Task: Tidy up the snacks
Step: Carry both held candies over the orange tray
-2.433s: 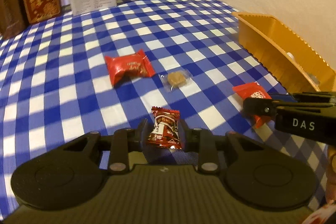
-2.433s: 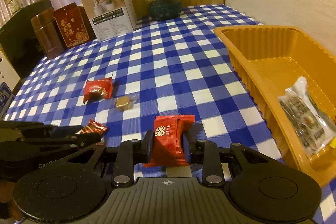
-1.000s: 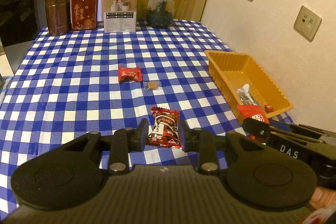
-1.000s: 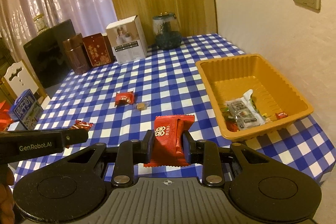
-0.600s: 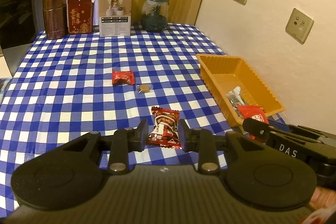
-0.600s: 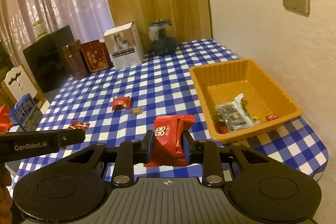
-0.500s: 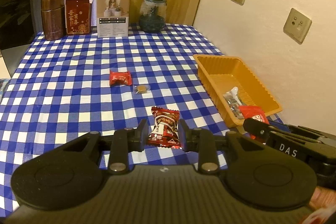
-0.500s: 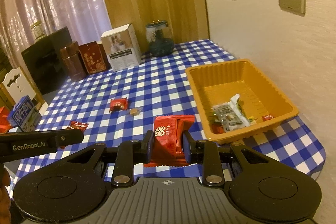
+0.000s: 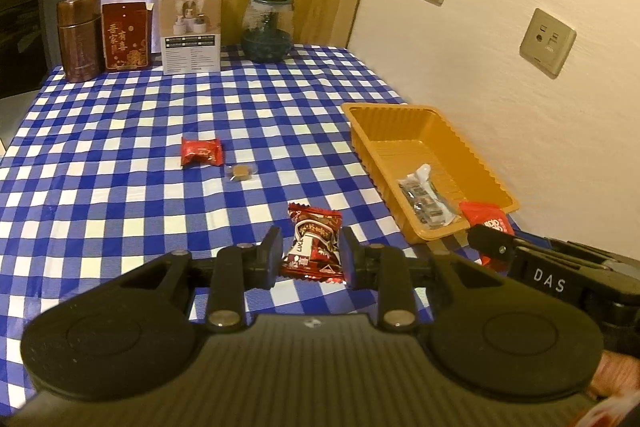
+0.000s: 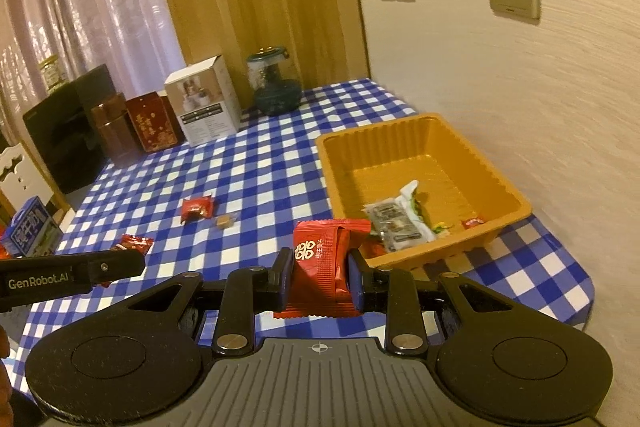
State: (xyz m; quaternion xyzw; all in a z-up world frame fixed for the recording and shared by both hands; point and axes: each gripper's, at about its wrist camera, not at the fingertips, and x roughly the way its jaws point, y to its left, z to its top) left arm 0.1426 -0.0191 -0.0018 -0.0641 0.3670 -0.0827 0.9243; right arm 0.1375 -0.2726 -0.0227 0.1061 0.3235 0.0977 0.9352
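My left gripper [image 9: 310, 251] is shut on a dark red candy packet [image 9: 314, 247], held above the checked tablecloth. My right gripper [image 10: 320, 273] is shut on a bright red snack packet [image 10: 324, 263], just short of the orange tray's near corner. The orange tray [image 10: 492, 171] [image 9: 362, 125] stands at the table's right side by the wall and holds a clear wrapped snack [image 10: 396, 221] and a small red sweet [image 10: 472, 223]. A red packet [image 9: 200, 151] and a small clear-wrapped brown sweet [image 9: 240, 171] lie mid-table. In the left wrist view the right gripper [image 9: 492, 247] shows at lower right with its packet.
Along the table's far edge stand a brown tin [image 9: 78, 37], a red box [image 9: 126, 37], a white box [image 9: 191, 29] and a dark glass jar [image 9: 268, 27]. The wall with sockets [image 9: 547, 41] runs close along the right. The table's near right corner [image 10: 576, 291] drops off.
Both grippers have drawn back and risen from the table with their packets, so more of the table, tray and wall is in view. Neither grip has changed.
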